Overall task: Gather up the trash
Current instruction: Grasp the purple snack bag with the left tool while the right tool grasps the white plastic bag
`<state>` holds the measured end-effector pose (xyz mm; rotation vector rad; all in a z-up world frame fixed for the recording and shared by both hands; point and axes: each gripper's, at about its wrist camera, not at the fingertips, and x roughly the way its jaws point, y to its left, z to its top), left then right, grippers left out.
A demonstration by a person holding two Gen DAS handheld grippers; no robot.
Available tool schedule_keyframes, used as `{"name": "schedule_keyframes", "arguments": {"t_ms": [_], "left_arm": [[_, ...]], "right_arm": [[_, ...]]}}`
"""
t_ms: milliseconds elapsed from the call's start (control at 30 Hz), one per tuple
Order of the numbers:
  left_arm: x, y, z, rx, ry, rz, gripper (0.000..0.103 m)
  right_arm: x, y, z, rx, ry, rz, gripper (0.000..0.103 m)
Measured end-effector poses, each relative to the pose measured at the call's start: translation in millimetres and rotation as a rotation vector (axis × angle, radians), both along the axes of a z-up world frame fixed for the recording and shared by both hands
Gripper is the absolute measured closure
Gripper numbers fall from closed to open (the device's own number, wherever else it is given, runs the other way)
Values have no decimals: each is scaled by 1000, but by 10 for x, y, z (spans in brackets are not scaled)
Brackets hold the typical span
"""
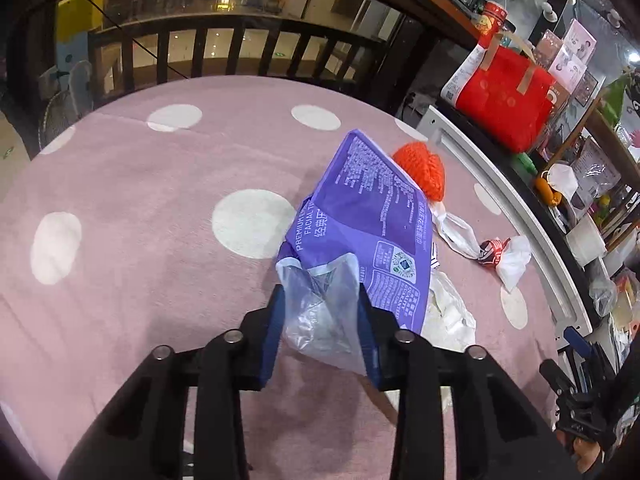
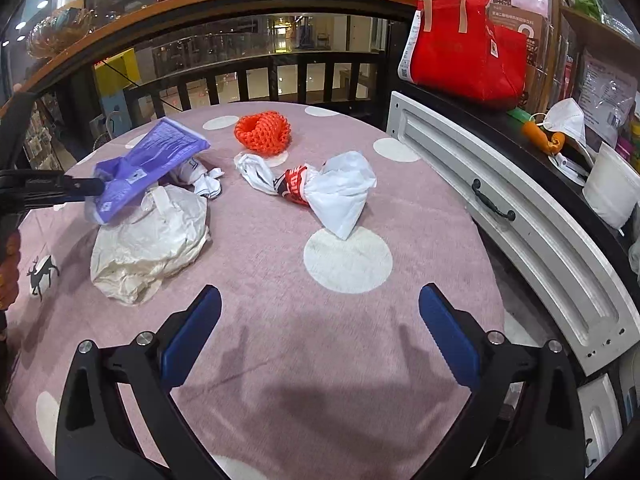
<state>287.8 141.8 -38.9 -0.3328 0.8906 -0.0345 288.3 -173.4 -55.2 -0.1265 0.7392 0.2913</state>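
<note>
A purple facial-tissue pack (image 1: 368, 208) with a clear plastic end is pinched between the blue pads of my left gripper (image 1: 320, 296), which is shut on it. In the right wrist view the pack (image 2: 152, 156) tilts above a crumpled white bag (image 2: 148, 240), with the left gripper (image 2: 92, 188) at its lower end. An orange foam net (image 2: 262, 132), a twisted white and red wrapper (image 2: 320, 188) and a small white scrap (image 2: 204, 184) lie on the pink dotted tablecloth (image 2: 280, 360). My right gripper (image 2: 320, 300) hangs open over bare cloth, nearer than the wrapper.
A white drawer front with a dark handle (image 2: 500, 208) borders the table's right side. Above it a cluttered shelf holds a red bag (image 2: 464, 52), a face mask (image 2: 568, 120) and a white tub (image 2: 612, 192). A dark railing (image 2: 280, 76) runs behind the table.
</note>
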Motion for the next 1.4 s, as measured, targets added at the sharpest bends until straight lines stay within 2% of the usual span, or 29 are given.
{"name": "schedule_keyframes", "arguments": {"t_ms": [67,333,433,467,533,567,600,667,700,767,1067,1200,1400], "left_arm": [[-53,25,64,-3,-19,4,78],[-374,109,381,10,-136,35,80],[-477,120,440,10,-158,41,80],[-497,118,446,15,-160,42,80],[-537,108,445,23,-157,41,80],[-548,106,438,22,-155,40,80],[-561,107,428,24,-153,39,80],[-584,97,407,50,-152,45,80],[-586,88,406,61,-152,49,80],[-623,86,394,71,-154,47,80],[-858,-39,436,73,-179,20,80],[-1017,-211,495,102,-205,2,80],[-1283,-522,554,101,-232,-63,80]], "right_arm": [[93,39,26,-11,-5,8,6],[597,241,85,-132,-34,34,6],[854,283,25,-132,2,31,6],[932,300,-17,-136,23,34,9],[1076,348,-107,-146,68,30,20],[1140,366,-161,-140,105,39,33],[1162,375,-202,-136,128,44,55],[1166,377,-257,-132,161,35,74],[1147,345,-259,-97,174,32,85],[1087,327,-239,-75,181,35,91],[451,142,75,-32,80,25,95],[70,-12,235,0,42,24,95],[-396,-259,341,39,16,9,95]]}}
